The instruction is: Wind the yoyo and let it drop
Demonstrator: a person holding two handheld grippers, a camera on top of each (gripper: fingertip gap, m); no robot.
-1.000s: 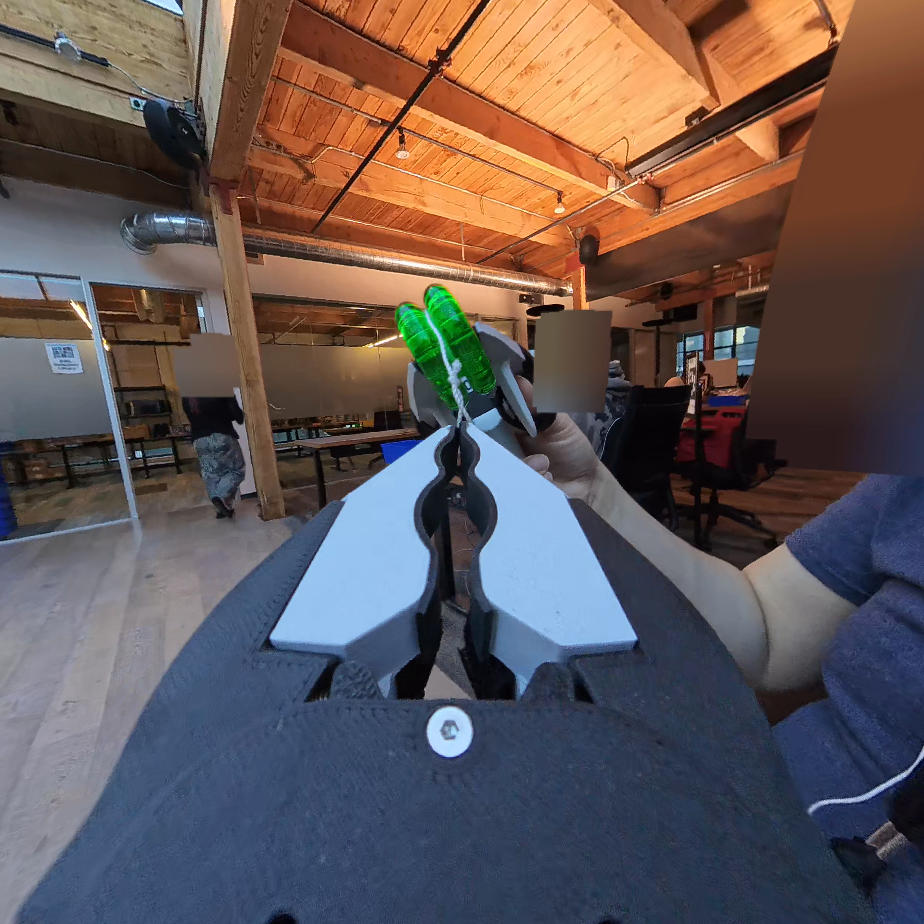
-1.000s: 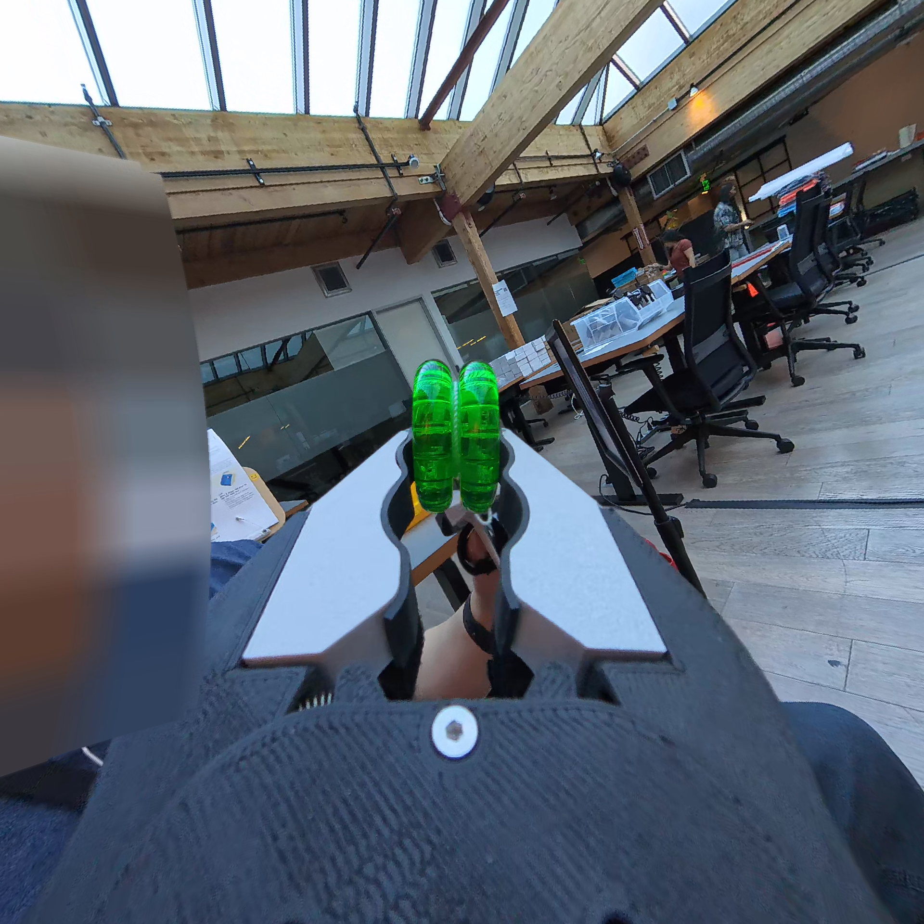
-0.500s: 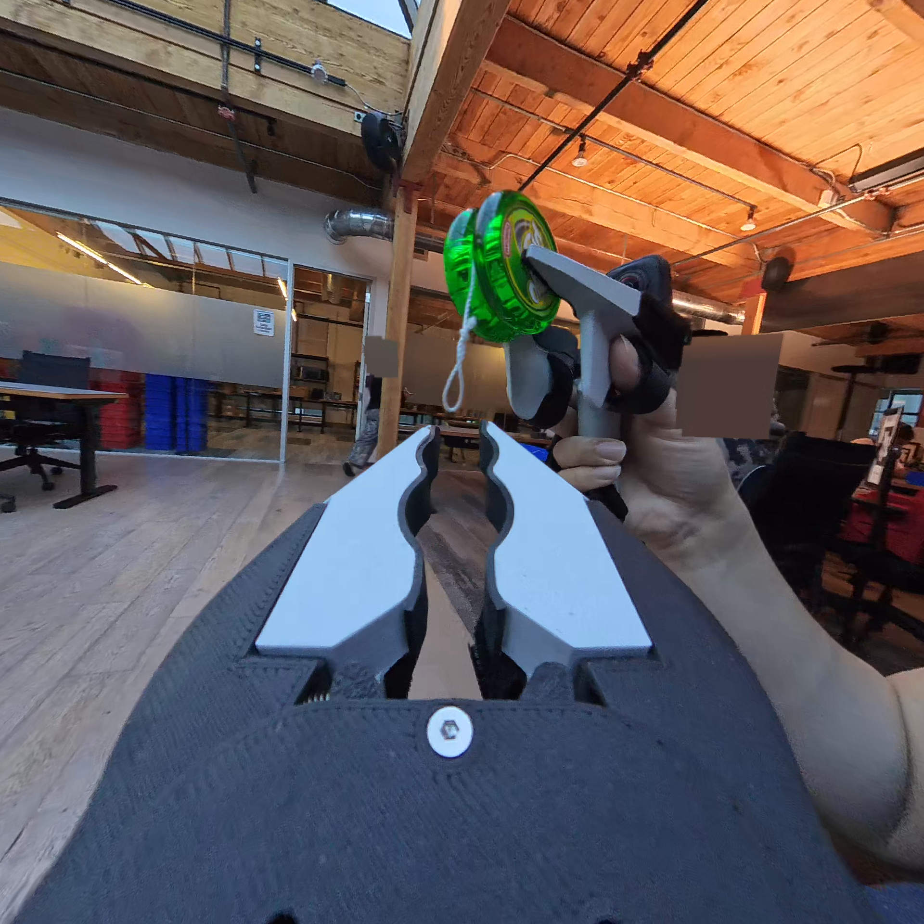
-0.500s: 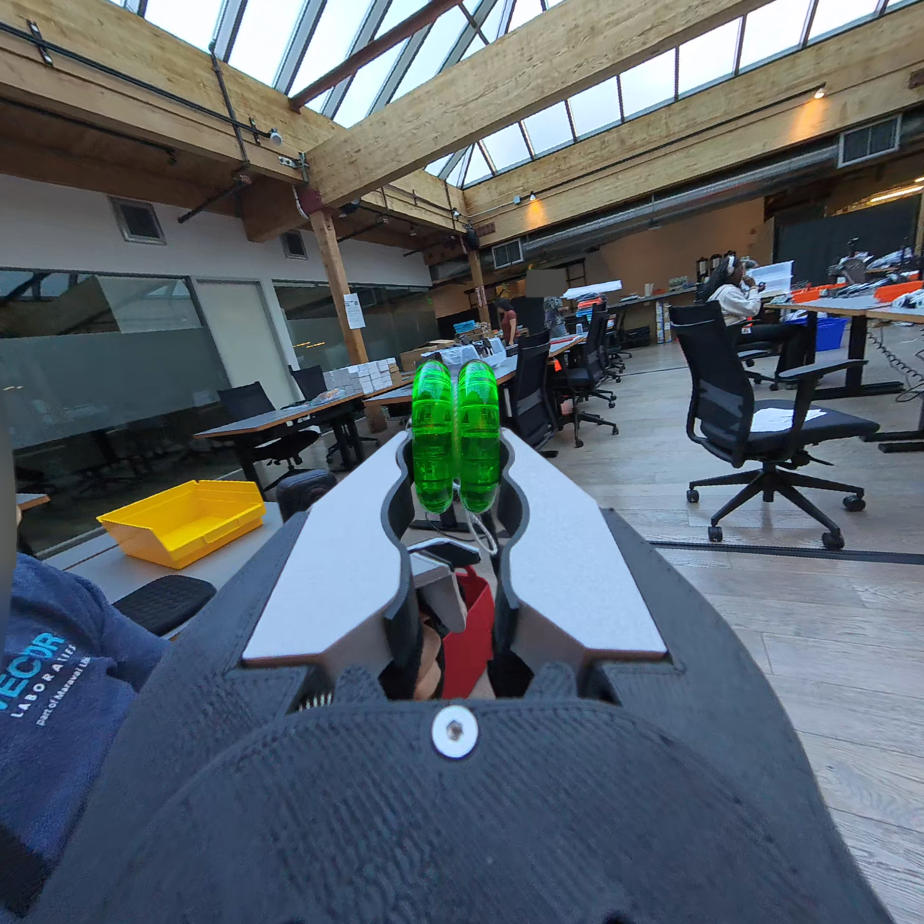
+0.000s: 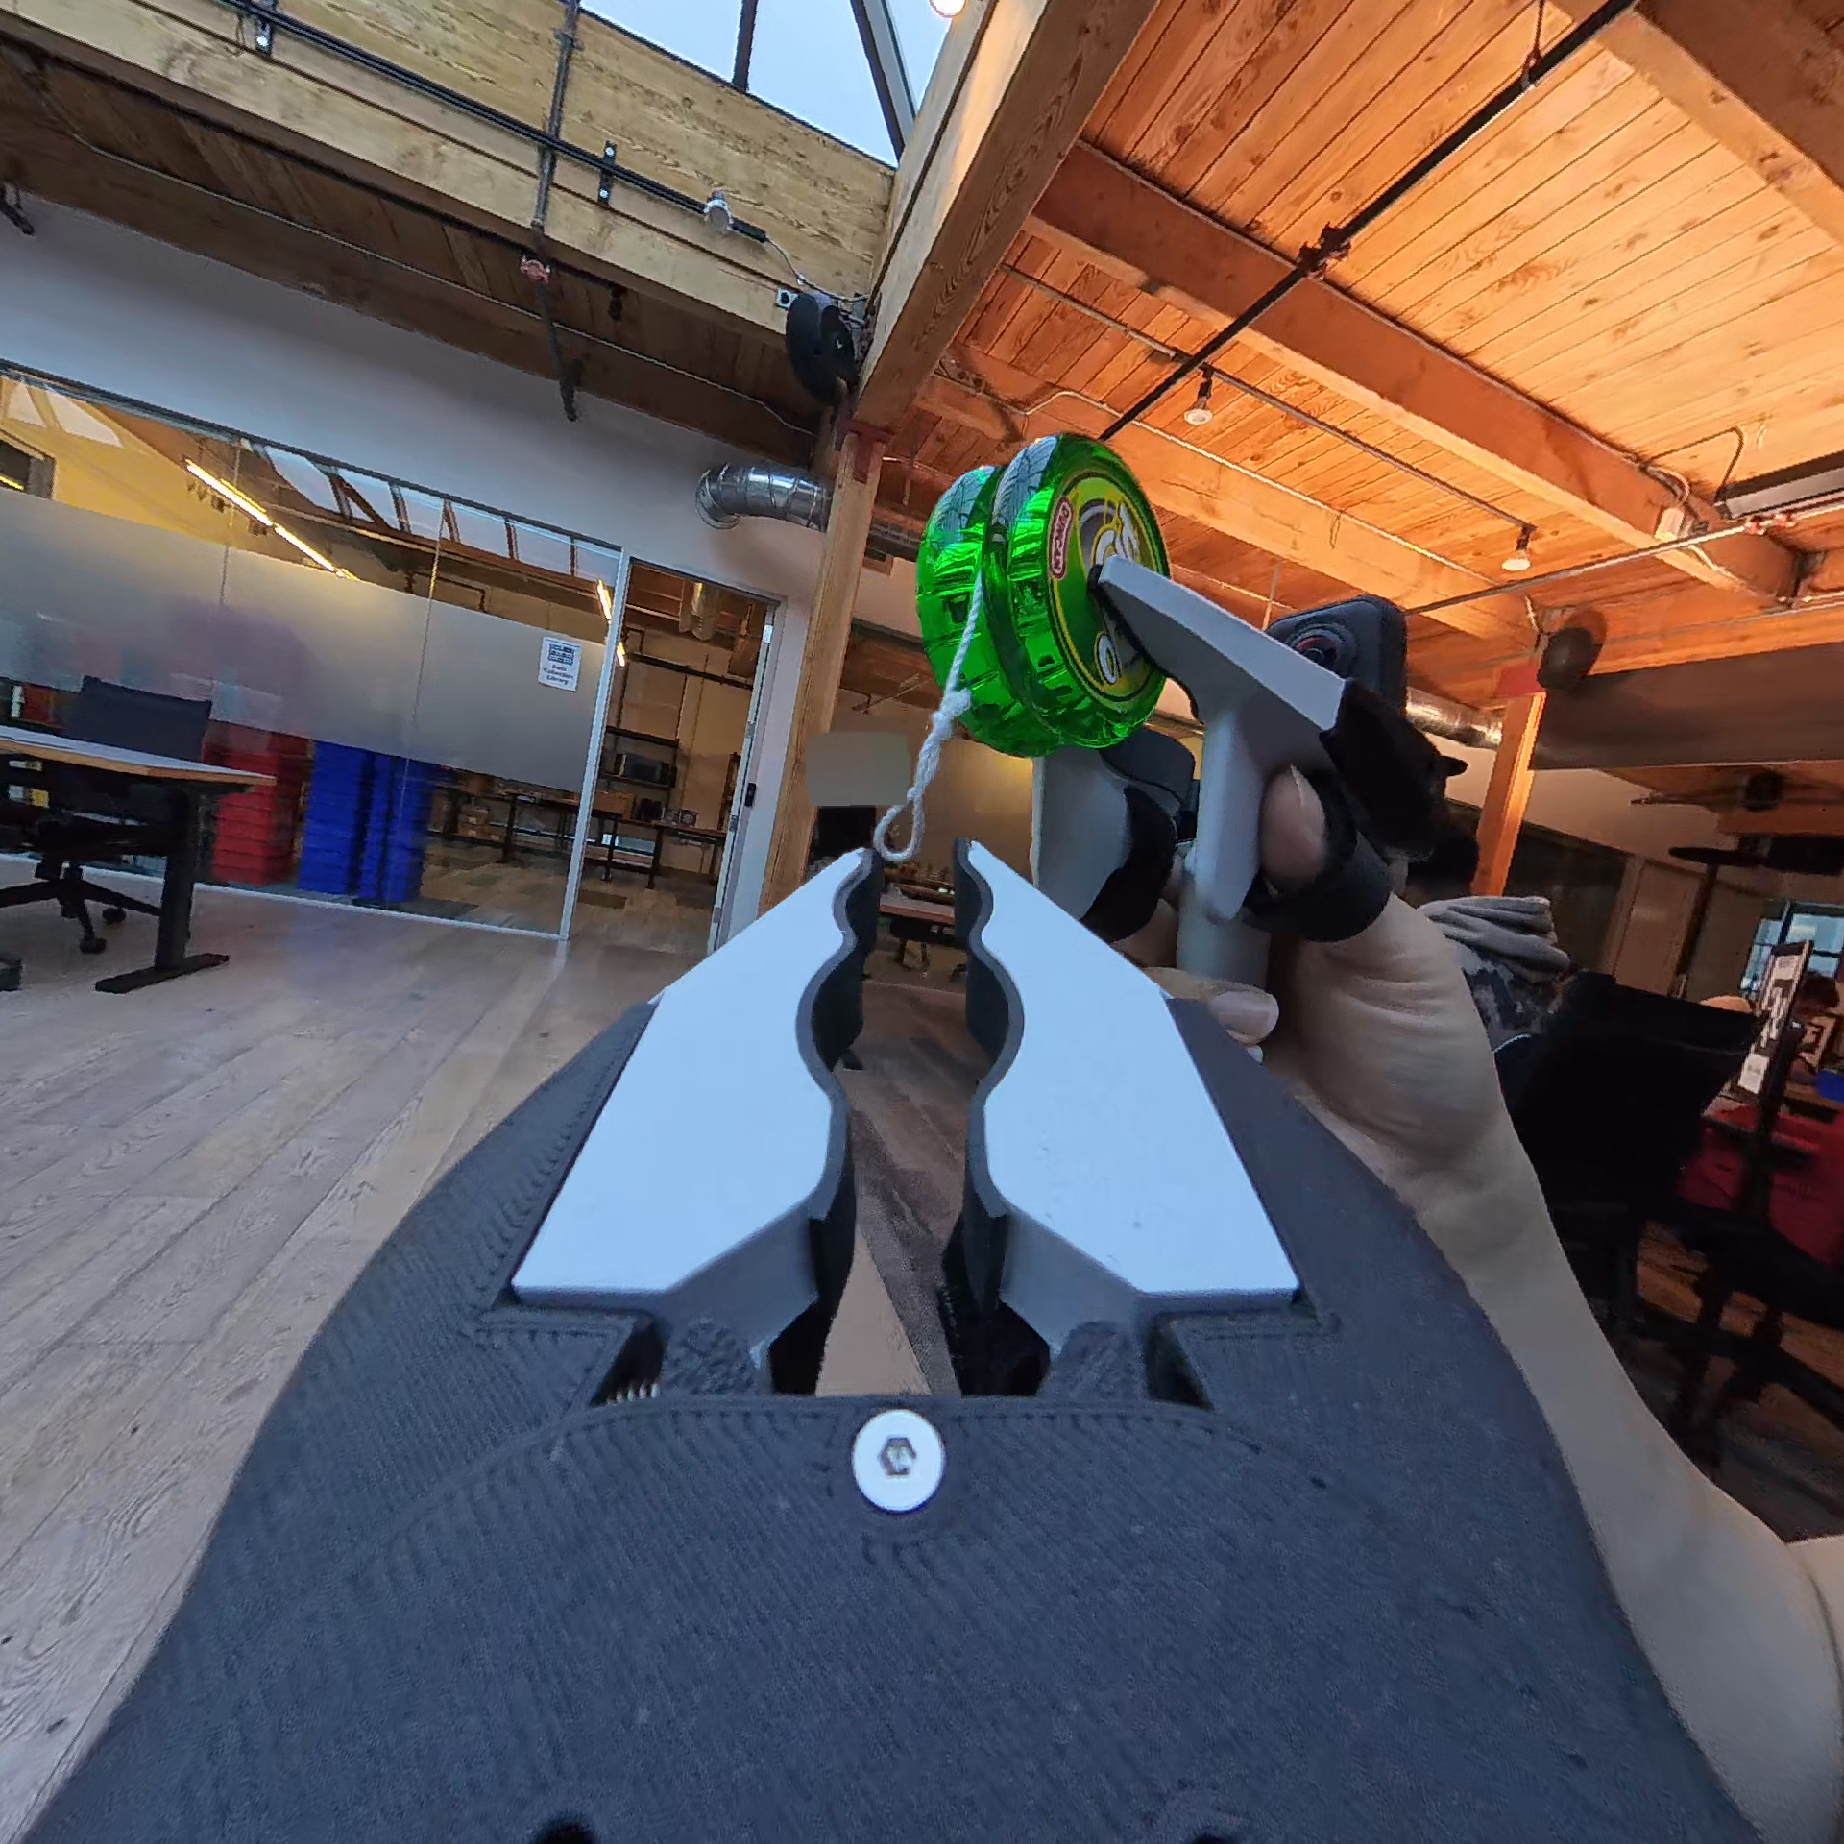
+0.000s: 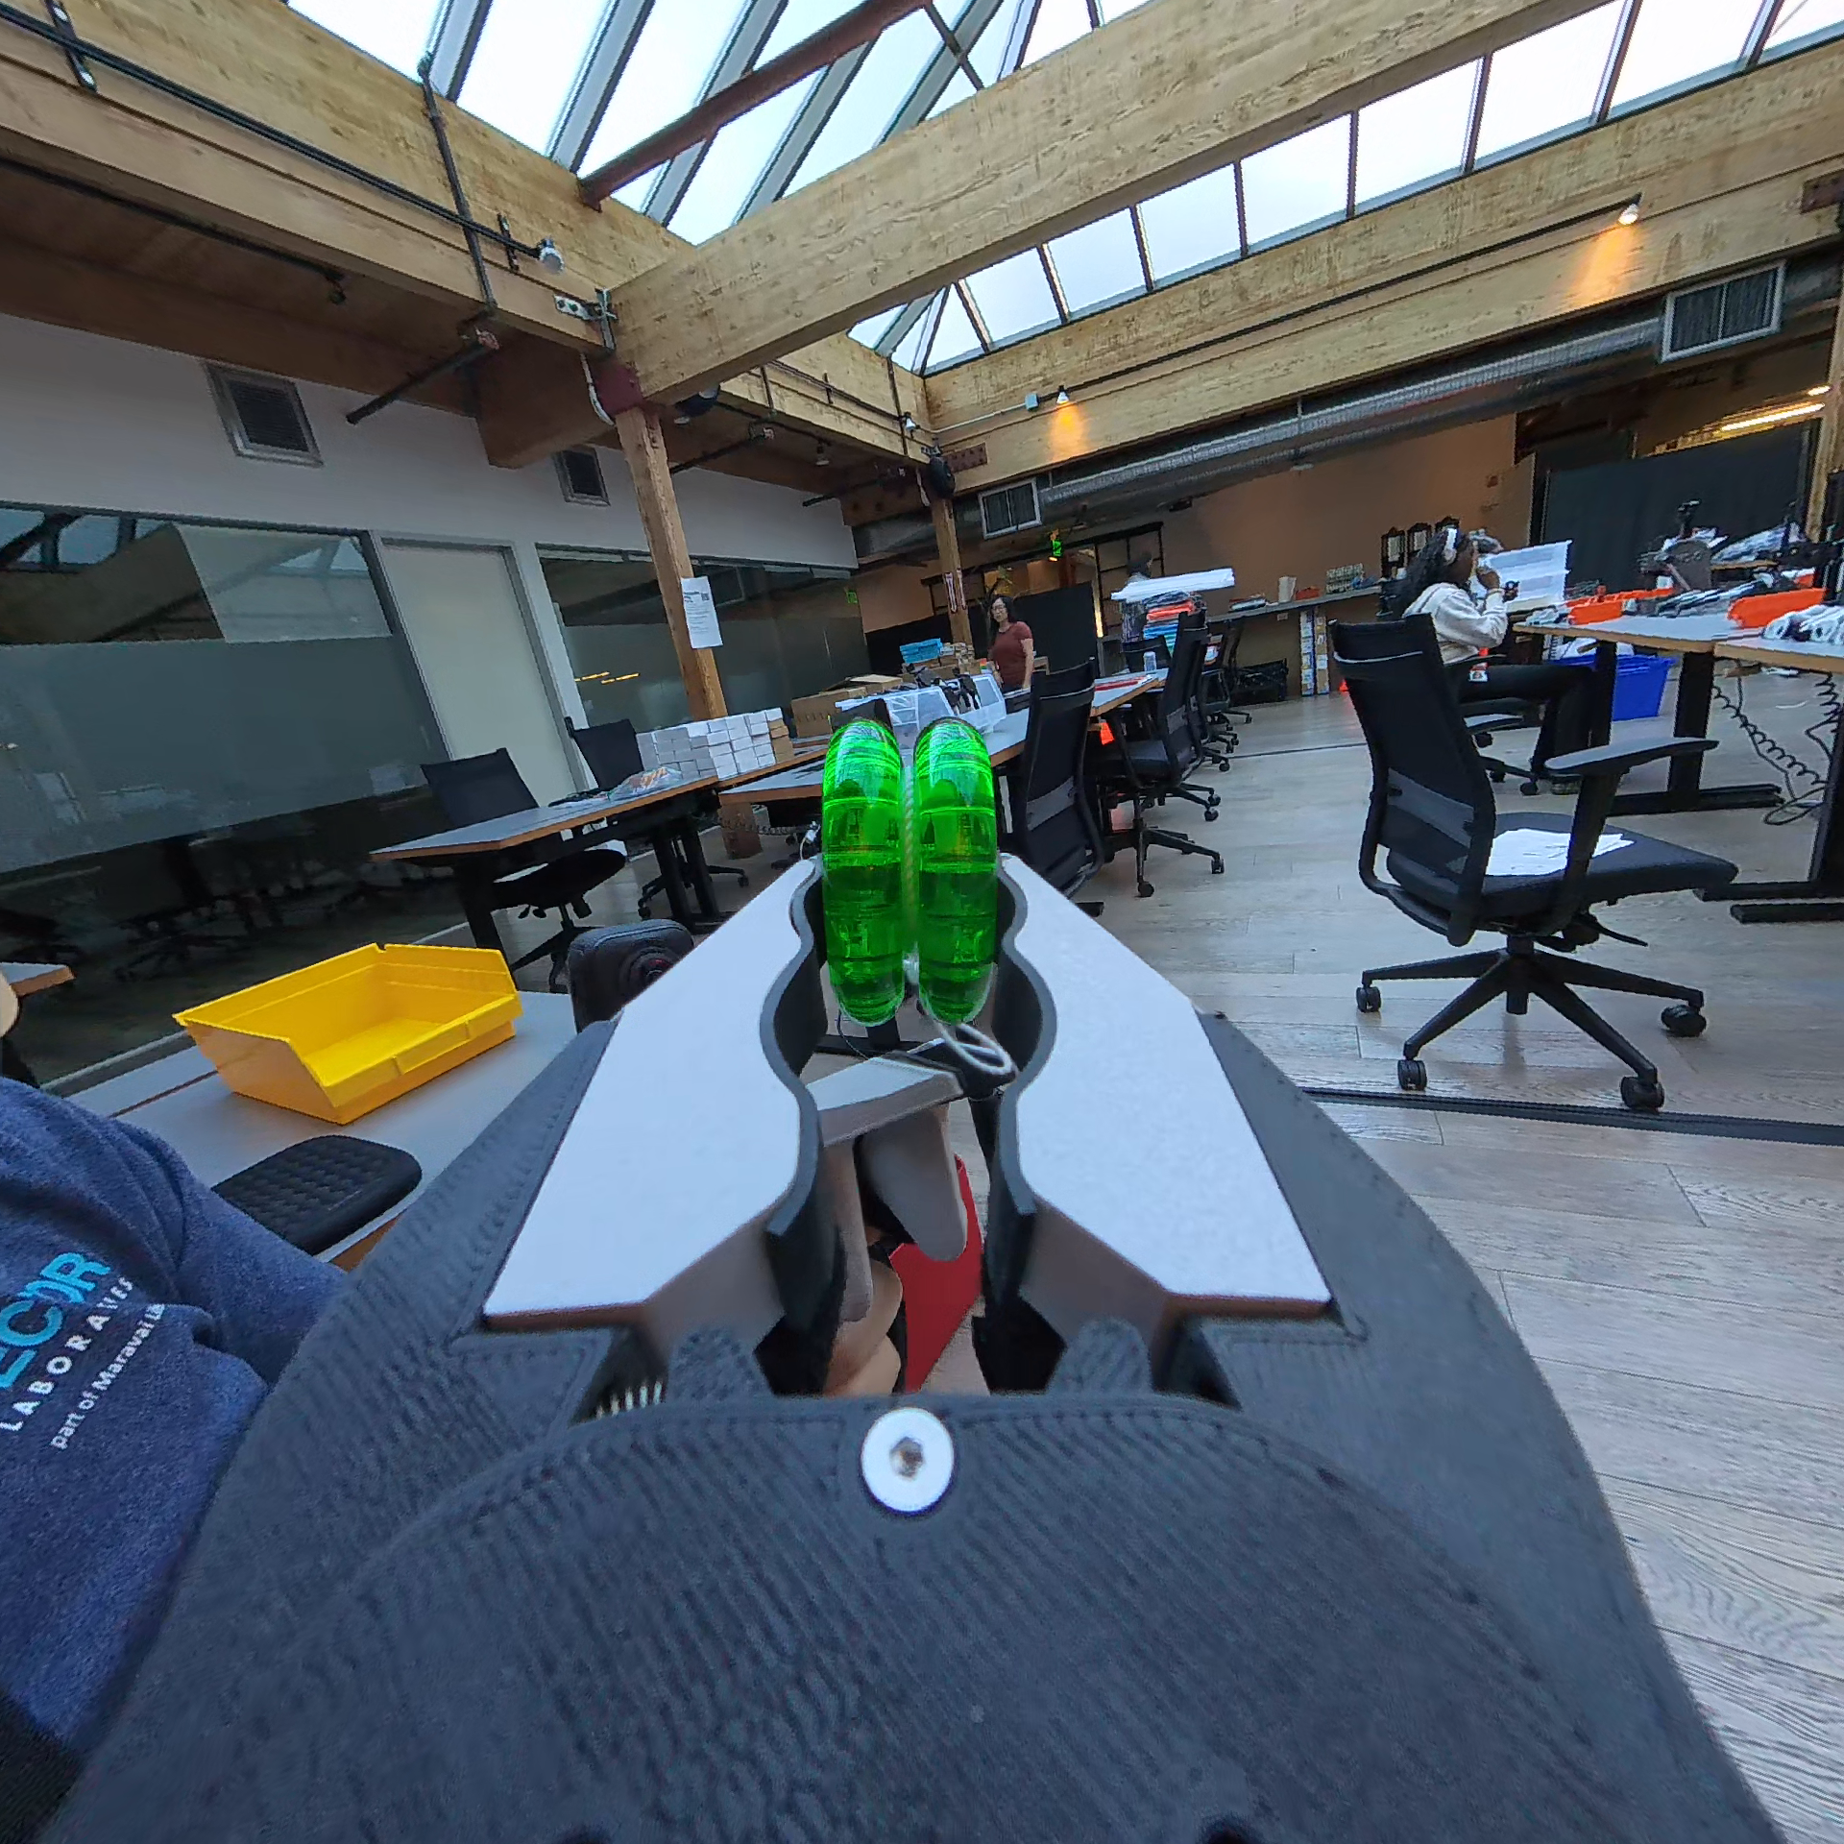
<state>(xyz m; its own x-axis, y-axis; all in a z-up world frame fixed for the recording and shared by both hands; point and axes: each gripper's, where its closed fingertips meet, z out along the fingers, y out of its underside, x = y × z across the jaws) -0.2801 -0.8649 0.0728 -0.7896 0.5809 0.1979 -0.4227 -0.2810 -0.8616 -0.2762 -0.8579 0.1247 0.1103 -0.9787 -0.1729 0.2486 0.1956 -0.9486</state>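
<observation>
A clear green yoyo (image 6: 863,878) sits edge-on between the fingertips of my right gripper (image 6: 908,883), which is shut on it. In the left wrist view the yoyo (image 5: 1038,599) is up and to the right, with one grey finger (image 5: 1217,649) of the right gripper pressed on its printed face and a hand holding that gripper. A short white string (image 5: 943,728) hangs from the yoyo's groove and ends in a small loop (image 5: 896,838) just above my left gripper (image 5: 913,863). The left gripper is open and empty. The loop (image 6: 973,1048) also shows under the yoyo.
A yellow bin (image 6: 349,1018) sits on a grey table (image 6: 180,1108) at the left. Black office chairs (image 6: 1497,878) and long desks (image 6: 599,818) stand on the wooden floor, with people at the far desks. A wooden post (image 5: 828,649) and a desk (image 5: 120,768) are ahead of the left gripper.
My left gripper was shut on the string a second ago; it has opened and let go. The right gripper with the yoyo has moved up and away, and the loop hangs free.
</observation>
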